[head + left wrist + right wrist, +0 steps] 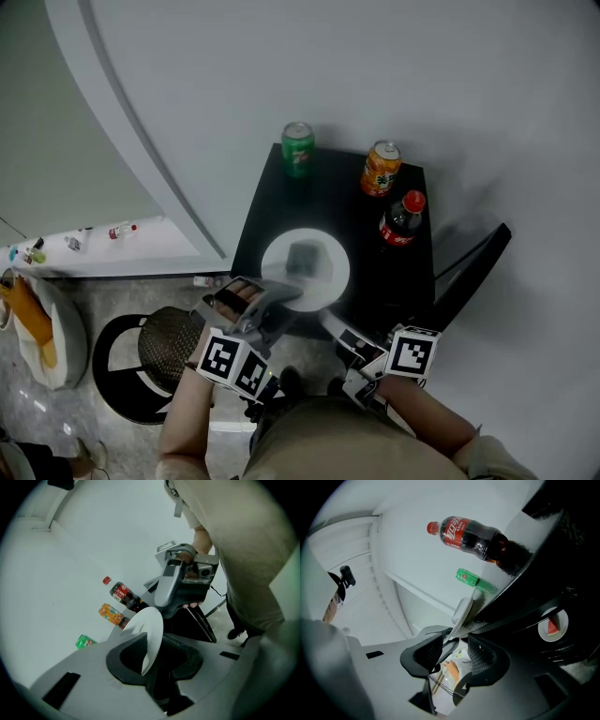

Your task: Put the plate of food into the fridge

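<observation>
- The plate (330,281) looks stiff, slick and breakable. I judge the thin rim the only hold, kept level so the food (305,258) stays put.
- It is round and white, with a greyish lump I can't identify.
- It sits on the black surface (281,187), just left of the bottle (401,220) and nearer me.
- My left gripper (157,654) clamps the rim on the side away from the bottle; my right gripper (458,644) is released, jaws apart, rim at its tips.
</observation>
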A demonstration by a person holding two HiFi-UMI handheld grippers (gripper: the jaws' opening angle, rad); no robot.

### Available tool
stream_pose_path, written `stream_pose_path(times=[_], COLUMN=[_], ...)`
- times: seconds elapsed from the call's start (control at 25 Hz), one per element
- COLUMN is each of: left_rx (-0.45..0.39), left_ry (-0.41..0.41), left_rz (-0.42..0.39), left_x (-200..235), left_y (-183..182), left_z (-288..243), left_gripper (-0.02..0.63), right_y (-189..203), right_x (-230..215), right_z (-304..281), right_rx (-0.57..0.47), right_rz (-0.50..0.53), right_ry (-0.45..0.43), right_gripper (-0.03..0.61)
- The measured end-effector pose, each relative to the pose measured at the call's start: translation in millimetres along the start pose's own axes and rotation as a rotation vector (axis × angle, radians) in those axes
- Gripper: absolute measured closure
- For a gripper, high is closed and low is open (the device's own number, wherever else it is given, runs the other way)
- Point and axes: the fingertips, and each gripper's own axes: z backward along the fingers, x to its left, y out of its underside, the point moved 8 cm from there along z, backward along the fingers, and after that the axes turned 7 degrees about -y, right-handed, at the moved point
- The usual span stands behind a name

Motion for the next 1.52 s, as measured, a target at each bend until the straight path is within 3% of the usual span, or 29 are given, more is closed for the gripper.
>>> stream_pose_path(times=[0.44,0.64,1.12,1.52], left_rx=[-0.063,-0.080,-0.119,-0.136], left_ry=[0.030,0.027,0.013,-0.002], left_rz=[-0.014,-0.021,-0.008,-0.015], left_x=[-13,-16,-27,-37], left_y=[-10,-10,-12,-15], left_z=[13,16,27,38], left_gripper=[0.531,0.531,0.531,0.526], right_y=[-2,4,20,35], right_x=[-1,-3,1,6], right_z=[-16,-15,-9,-3], right_rx=[-0.068,-0.084,-0.143,-0.176], right_rz=[-0.121,-0.182,-0.358,-0.445], right_ry=[-0.012,0.000,-0.026,-0.002], right_gripper=[0.436,0.480,0.518,0.532])
